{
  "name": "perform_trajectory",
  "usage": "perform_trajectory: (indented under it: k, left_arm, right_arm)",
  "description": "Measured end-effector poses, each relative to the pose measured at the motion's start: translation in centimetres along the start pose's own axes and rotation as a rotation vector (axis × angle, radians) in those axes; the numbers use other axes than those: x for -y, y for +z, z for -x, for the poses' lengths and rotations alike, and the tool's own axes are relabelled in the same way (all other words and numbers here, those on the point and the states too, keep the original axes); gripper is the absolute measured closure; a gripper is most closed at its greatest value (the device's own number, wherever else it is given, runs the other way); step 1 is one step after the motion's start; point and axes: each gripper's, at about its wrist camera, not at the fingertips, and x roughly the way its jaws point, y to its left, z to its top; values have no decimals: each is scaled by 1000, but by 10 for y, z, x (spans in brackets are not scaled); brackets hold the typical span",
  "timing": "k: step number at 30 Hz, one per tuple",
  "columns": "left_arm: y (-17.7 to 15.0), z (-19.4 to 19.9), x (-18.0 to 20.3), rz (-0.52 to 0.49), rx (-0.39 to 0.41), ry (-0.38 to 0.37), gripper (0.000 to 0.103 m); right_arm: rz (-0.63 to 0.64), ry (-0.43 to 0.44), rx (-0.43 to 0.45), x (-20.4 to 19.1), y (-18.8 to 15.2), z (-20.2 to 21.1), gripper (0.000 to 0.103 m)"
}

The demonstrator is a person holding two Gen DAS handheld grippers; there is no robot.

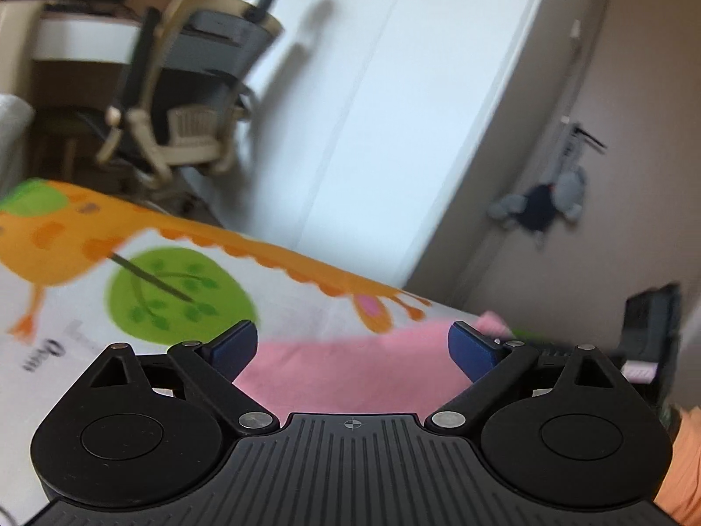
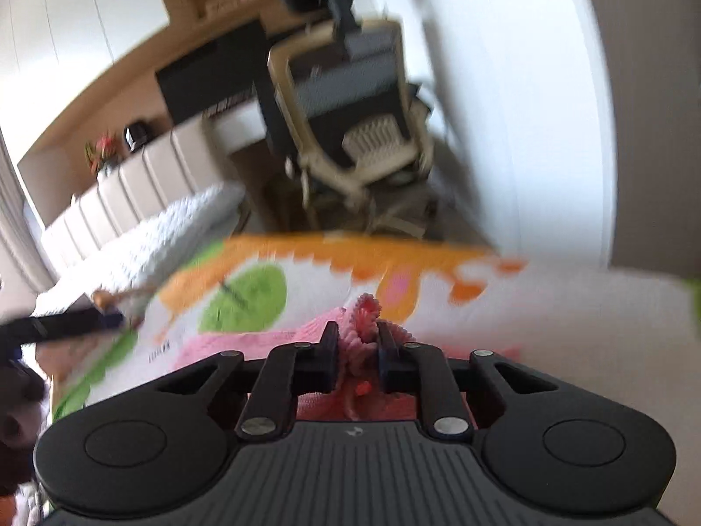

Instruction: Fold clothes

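Garment: we see a pink knitted garment lying on the bed, on top of a cartoon-print bedsheet with an orange giraffe and green trees. In the left wrist view it shows as a flat pink panel just beyond the fingers.

Right hand-held gripper: we see its fingers drawn nearly together on a bunched, ribbed edge of the pink garment, which puckers up between them.

Left hand-held gripper: we see it spread wide, holding nothing, hanging over the near part of the pink panel; whether the fingers touch the cloth, we cannot tell.

Done so far: we judge little is settled. The garment looks laid out broadly flat, and one edge is gripped. No finished fold is visible, though most of the garment is hidden by the grippers.

Left to do: we judge the left side has yet to take a hold, and the folding proper, the smoothing and any stacking remain.

Surroundings: we see an office chair far beyond the bed; both views are blurred.
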Motion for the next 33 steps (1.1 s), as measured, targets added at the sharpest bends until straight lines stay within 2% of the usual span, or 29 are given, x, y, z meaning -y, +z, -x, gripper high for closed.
perform_trajectory:
  k: [1, 3, 6, 8, 10, 14, 19, 24, 27, 28, 29, 31, 33]
  left_arm:
    - [-6, -9, 1, 0, -29, -37, 4]
    - [-19, -31, 3, -10, -94, -58, 4]
    - [-34, -58, 2, -9, -159, -26, 4]
    - [-40, -66, -2, -8, -178, -19, 4]
    - [-44, -67, -3, -33, -179, -18, 4]
    - [-56, -66, -4, -89, -157, -14, 4]
    - [-67, -63, 6, -175, -115, 6, 1]
    - [-68, -63, 7, -182, -110, 12, 1]
    - [-70, -62, 8, -193, -105, 15, 1]
    - [-71, -62, 9, -198, -104, 18, 1]
    - [-72, -62, 10, -203, -104, 21, 1]
    - [-72, -62, 10, -207, -103, 22, 1]
    - [-72, -61, 10, -207, -103, 22, 0]
  right_arm:
    - [10, -18, -3, 0, -1, 7, 87]
    - [51, -69, -36, -1, -10, 12, 87]
    - [121, -154, -109, -4, -31, 5, 86]
    - [141, -169, -124, -1, -45, -1, 83]
    - [164, -183, -136, 2, -57, -7, 81]
    - [228, -197, -103, -6, -66, -4, 76]
    - [209, -184, -96, -2, -64, -2, 76]
    - [204, -185, -94, -1, -64, -2, 73]
    - [239, -202, -88, 1, -60, 1, 66]
    - [257, -216, -83, 1, -59, 3, 55]
    - [273, -247, -74, 1, -57, 5, 36]
    - [313, -312, -42, 2, -53, 12, 34]
    - [307, -305, -21, 1, -47, 21, 39]
